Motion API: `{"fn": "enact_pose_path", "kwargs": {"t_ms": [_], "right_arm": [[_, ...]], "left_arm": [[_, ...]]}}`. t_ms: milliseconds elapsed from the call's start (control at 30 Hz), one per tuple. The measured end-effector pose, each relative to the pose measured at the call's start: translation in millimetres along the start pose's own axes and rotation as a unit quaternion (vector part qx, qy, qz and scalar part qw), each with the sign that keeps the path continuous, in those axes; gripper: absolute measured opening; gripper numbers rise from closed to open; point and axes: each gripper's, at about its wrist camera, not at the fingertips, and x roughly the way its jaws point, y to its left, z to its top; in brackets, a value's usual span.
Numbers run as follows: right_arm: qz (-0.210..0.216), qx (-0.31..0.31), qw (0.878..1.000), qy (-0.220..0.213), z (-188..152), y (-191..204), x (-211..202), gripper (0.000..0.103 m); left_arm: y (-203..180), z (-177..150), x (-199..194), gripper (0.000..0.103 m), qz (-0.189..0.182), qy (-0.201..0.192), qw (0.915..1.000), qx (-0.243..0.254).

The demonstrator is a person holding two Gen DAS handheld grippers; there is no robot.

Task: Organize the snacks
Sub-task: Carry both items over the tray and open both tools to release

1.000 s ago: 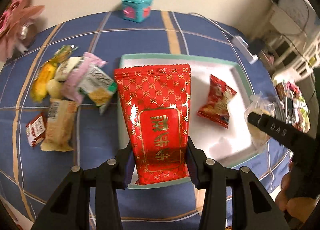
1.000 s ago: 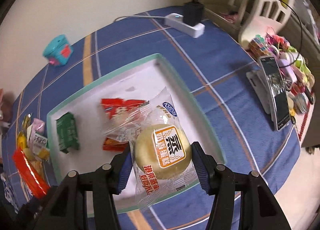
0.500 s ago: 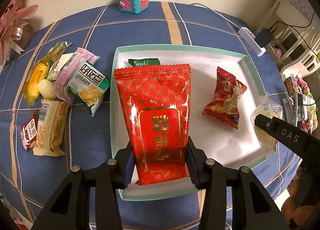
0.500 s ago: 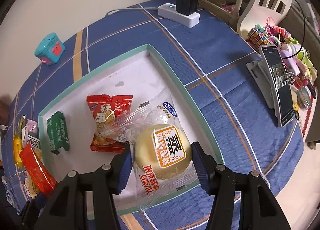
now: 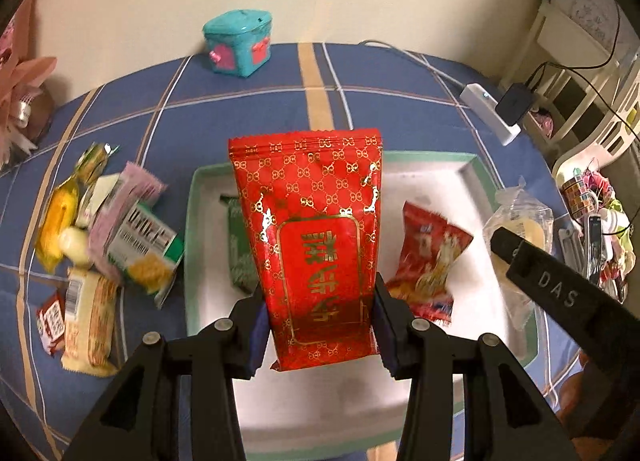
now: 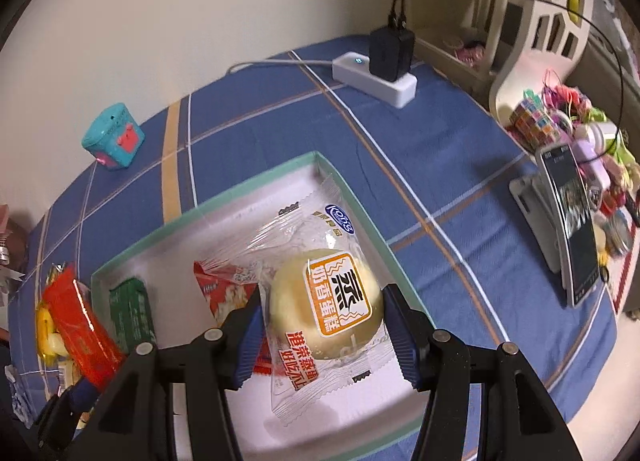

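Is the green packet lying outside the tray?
No, the green packet lies inside the tray, near its left wall beside the small red packet.

Red pouch [image 5: 316, 245]: glossy foil-like film, gold print, glare streaks; blue pads of left gripper [image 5: 318, 335] clamped on it.
Cake wrapper [image 6: 320, 301]: clear shiny plastic, crinkled, serrated edge; held between right gripper [image 6: 324, 337] pads.
Gripper bodies: matt black plastic, small metal pins.
Tray [image 5: 192, 221]: smooth white inside, mint rim.
Tablecloth [image 6: 420, 141]: matt blue woven cloth.
Teal box [image 5: 238, 43] at 12 o'clock: smooth plastic look.
Snack pile [image 5: 104, 237] at 9 o'clock: shiny film wrappers.
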Motion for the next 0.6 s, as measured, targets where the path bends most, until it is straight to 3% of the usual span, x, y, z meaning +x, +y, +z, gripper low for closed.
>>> {"fn": "enact_pose_path", "kwargs": {"t_ms": [600], "right_arm": [[0.017, -0.006, 1.000, -0.016, 31.4, -1.4, 26.7, 0.060]], "left_arm": [[-28.5, 27.0, 35.5, 0.047, 0.008, -0.017, 0.9996, 0.022]]}}
